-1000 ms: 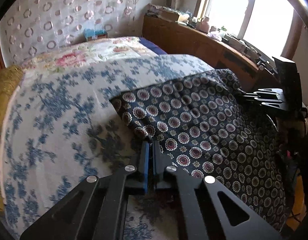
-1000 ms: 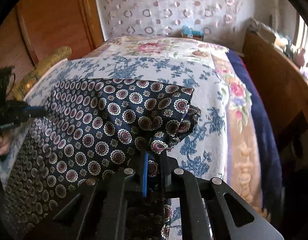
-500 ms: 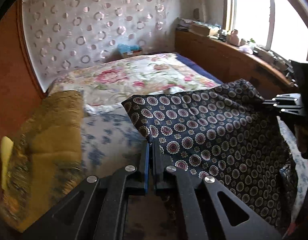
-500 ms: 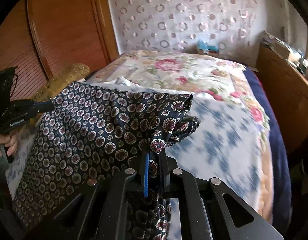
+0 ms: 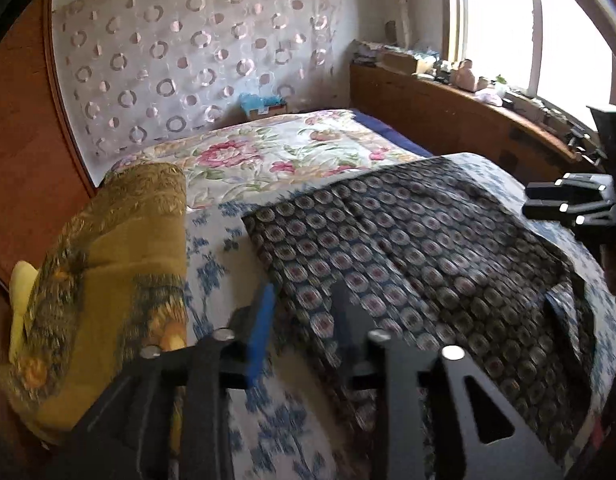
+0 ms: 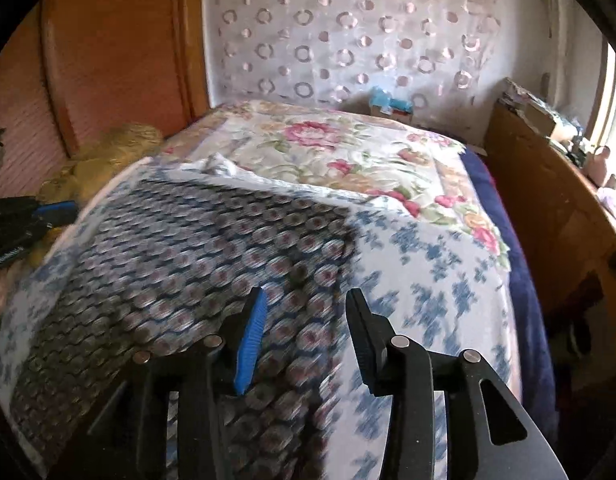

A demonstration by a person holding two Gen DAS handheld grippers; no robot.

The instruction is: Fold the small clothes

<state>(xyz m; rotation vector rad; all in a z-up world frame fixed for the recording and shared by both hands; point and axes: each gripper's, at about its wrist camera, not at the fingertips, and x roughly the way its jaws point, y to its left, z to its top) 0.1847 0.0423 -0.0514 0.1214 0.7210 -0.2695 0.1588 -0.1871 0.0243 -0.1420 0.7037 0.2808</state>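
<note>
A dark navy cloth with round medallion print (image 5: 407,248) lies spread flat on the blue-flowered bed cover (image 5: 220,276); it also shows in the right wrist view (image 6: 212,264). My left gripper (image 5: 304,296) is open and empty, above the cloth's near left edge. My right gripper (image 6: 306,300) is open and empty, above the cloth's near right edge. The right gripper also shows in the left wrist view (image 5: 567,200), and the left gripper in the right wrist view (image 6: 32,216).
A mustard-gold folded blanket (image 5: 108,264) lies at the bed's left side. A pink-flowered quilt (image 5: 276,152) covers the far bed. A wooden ledge (image 5: 467,120) with clutter runs along the right under the window. A wooden panel (image 6: 108,60) stands at left.
Both grippers have opened and let go of the cloth's corners. The cloth, held up before, now lies flat on the bed. Both grippers have drawn back slightly.
</note>
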